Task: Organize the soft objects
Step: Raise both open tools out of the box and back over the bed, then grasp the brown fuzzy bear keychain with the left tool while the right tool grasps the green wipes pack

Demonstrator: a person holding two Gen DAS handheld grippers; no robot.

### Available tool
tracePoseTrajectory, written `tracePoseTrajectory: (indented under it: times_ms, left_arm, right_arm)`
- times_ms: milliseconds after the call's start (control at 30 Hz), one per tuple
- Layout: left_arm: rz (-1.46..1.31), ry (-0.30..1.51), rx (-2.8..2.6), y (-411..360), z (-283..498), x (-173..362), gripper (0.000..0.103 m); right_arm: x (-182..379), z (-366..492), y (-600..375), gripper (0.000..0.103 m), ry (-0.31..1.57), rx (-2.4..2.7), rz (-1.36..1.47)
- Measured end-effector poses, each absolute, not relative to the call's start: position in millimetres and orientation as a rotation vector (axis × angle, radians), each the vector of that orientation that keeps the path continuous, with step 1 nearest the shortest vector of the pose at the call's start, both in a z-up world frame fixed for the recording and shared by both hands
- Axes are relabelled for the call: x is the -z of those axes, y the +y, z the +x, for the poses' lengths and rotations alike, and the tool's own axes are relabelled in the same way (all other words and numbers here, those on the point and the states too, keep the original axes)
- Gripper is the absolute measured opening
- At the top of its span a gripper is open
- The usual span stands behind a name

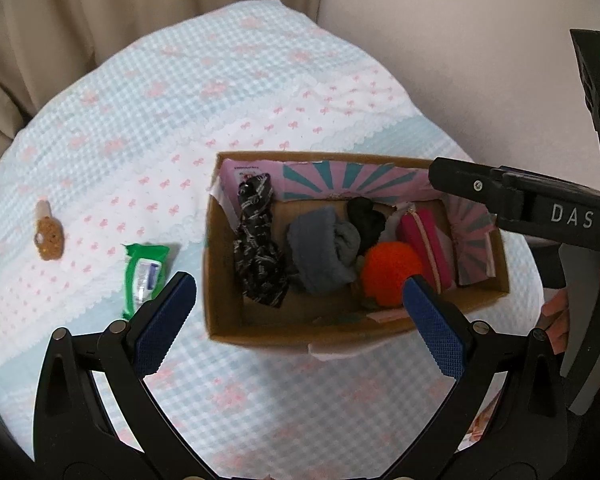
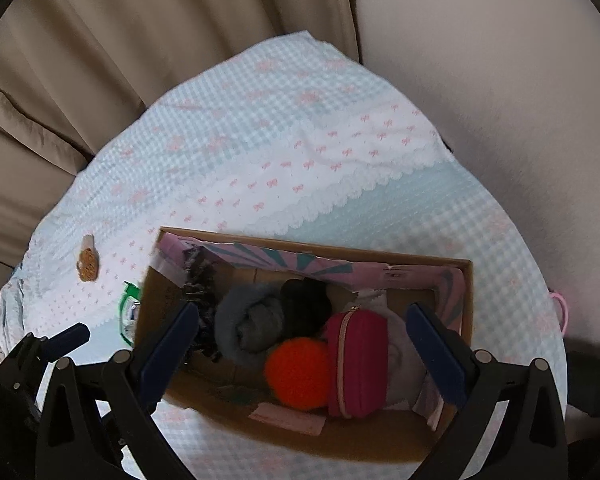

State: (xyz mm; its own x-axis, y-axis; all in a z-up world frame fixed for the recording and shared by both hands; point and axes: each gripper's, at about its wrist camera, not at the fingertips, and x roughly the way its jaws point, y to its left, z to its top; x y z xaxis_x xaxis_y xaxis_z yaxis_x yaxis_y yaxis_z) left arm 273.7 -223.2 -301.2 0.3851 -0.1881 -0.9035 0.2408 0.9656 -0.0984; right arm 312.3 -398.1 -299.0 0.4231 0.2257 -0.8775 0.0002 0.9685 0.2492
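An open cardboard box [image 1: 220,240] [image 2: 466,300] stands on the checked cloth. It holds a black patterned cloth [image 1: 258,248], a grey roll [image 1: 320,248] [image 2: 248,324], a black item [image 1: 366,216] [image 2: 306,304], an orange knitted ball [image 1: 388,272] [image 2: 298,372] and a pink zip pouch [image 1: 424,248] [image 2: 358,364]. My left gripper [image 1: 296,312] is open and empty above the box's near edge. My right gripper [image 2: 300,344] is open and empty over the box; its body [image 1: 540,204] shows in the left wrist view.
A green wipes pack [image 1: 144,276] [image 2: 129,314] and a brown cork-like tag [image 1: 49,236] [image 2: 88,266] lie on the cloth [image 1: 180,100] left of the box. Beige curtains [image 2: 140,40] hang behind. A pink loop [image 2: 560,308] lies at the table's right edge.
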Motion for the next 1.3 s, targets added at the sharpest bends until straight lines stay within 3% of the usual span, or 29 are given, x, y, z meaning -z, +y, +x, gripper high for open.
tracePoseTrajectory:
  times_ms: [500,767,1000,1300]
  left_arm:
    - [0.016,0.974,0.260,-117.0,203.4,171.5,0.103]
    - [-0.022,0.895,0.207,-36.2,163.0,130.1,0.103]
    - [-0.019,0.829,0.138,42.0,127.4,120.6,0.103]
    - [-0.022,0.820,0.121,121.4,125.0,148.8,0.103]
  right_arm:
    - [169.0,234.0,-317.8,0.103,0.939,-0.150,0.186]
    - [114.1,186.6,-238.8,0.103,0.834,-0.210,0.139]
    - [102.0,152.7,-176.2,0.103,0.786,-0.213,0.104]
    - [133.1,136.9,-115.3,0.103,0.765,-0.130,0.102]
